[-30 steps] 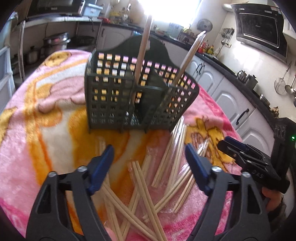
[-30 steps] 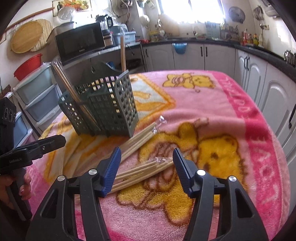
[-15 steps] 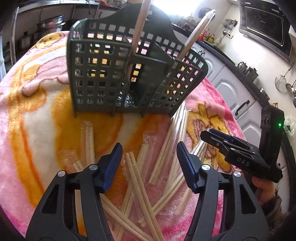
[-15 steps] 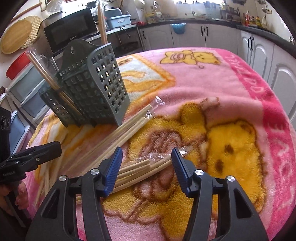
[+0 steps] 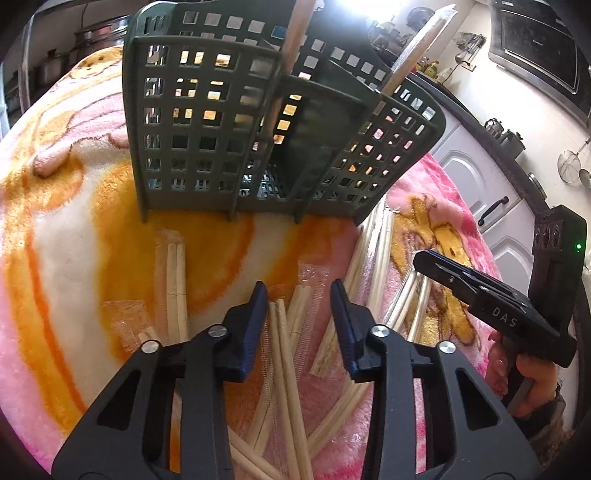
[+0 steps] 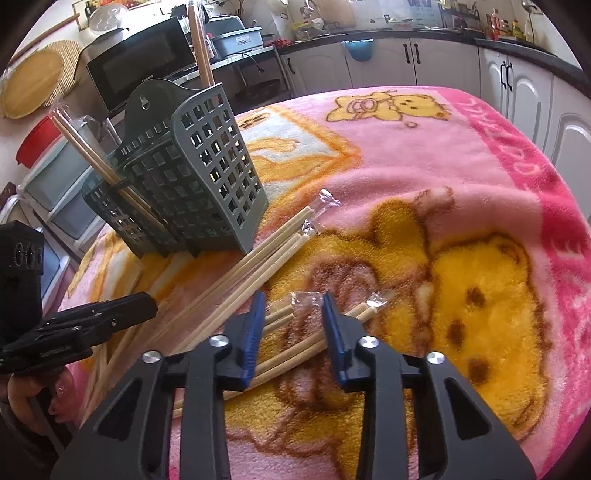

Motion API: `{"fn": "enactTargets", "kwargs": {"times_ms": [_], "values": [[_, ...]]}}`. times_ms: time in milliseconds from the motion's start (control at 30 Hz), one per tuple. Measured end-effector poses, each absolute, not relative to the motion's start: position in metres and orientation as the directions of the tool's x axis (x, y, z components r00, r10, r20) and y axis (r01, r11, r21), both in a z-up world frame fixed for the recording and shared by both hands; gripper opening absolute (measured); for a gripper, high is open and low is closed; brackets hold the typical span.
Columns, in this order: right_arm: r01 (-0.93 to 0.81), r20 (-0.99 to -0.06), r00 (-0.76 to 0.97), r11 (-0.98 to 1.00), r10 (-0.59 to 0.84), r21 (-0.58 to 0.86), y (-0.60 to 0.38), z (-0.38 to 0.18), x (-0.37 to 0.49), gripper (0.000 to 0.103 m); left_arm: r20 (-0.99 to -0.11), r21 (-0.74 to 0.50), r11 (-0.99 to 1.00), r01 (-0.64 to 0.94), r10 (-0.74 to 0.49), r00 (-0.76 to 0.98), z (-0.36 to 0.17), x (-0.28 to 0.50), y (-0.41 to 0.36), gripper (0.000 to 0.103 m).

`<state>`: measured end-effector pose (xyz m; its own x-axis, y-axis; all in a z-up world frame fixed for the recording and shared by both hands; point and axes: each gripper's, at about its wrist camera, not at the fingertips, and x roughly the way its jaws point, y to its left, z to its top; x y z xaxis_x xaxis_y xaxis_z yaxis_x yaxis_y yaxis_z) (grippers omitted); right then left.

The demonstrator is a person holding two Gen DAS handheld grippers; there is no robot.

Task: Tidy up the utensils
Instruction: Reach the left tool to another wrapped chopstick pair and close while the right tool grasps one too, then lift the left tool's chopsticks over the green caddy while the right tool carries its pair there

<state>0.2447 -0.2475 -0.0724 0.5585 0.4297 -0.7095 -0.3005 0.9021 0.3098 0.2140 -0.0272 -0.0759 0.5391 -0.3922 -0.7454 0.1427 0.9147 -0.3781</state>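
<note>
On the pink blanket (image 6: 461,155), both the left gripper (image 5: 297,295) and right gripper (image 6: 291,304) have just been closing around wrapped chopsticks (image 5: 280,332) (pads not visibly pressing yet), so next comes clamping, then lifting to the basket (image 5: 207,129).

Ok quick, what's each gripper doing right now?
Left gripper: open, jaws just closing around wrapped chopsticks, not gripping yet.
Right gripper: open, jaws just closing over a wrapped pair, not gripping yet.

- Strong daylight enters from the window (image 5: 364,7) at top centre of the left view, blown out white.
- Fisheye bending curves the edges; the corners are black.
- The centre is sharp, shadows soft.
</note>
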Motion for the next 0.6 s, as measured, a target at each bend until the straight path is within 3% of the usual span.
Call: {"fn": "enactTargets", "kwargs": {"times_ms": [67, 167, 333, 600], "values": [[-0.304, -0.702, 0.558, 0.896, 0.444, 0.325, -0.248, -0.072, 0.245, 0.011, -0.749, -0.372, 0.917, 0.142, -0.387, 0.538, -0.076, 0.215, -0.028, 0.022], [-0.308, -0.686, 0.571, 0.892, 0.451, 0.33, -0.247, -0.068, 0.243, 0.005, -0.752, -0.372, 0.918, 0.137, -0.385, 0.535, -0.076, 0.215, -0.026, 0.016], [-0.305, -0.662, 0.594, 0.889, 0.457, 0.341, -0.251, -0.06, 0.239, 0.003, -0.757, -0.374, 0.918, 0.132, -0.384, 0.529, -0.077, 0.216, -0.023, 0.006], [-0.305, -0.593, 0.667, 0.892, 0.45, 0.334, -0.261, -0.034, 0.228, 0.003, -0.72, -0.41, 0.903, 0.128, -0.407, 0.562, -0.061, 0.213, -0.008, 0.004]]}}
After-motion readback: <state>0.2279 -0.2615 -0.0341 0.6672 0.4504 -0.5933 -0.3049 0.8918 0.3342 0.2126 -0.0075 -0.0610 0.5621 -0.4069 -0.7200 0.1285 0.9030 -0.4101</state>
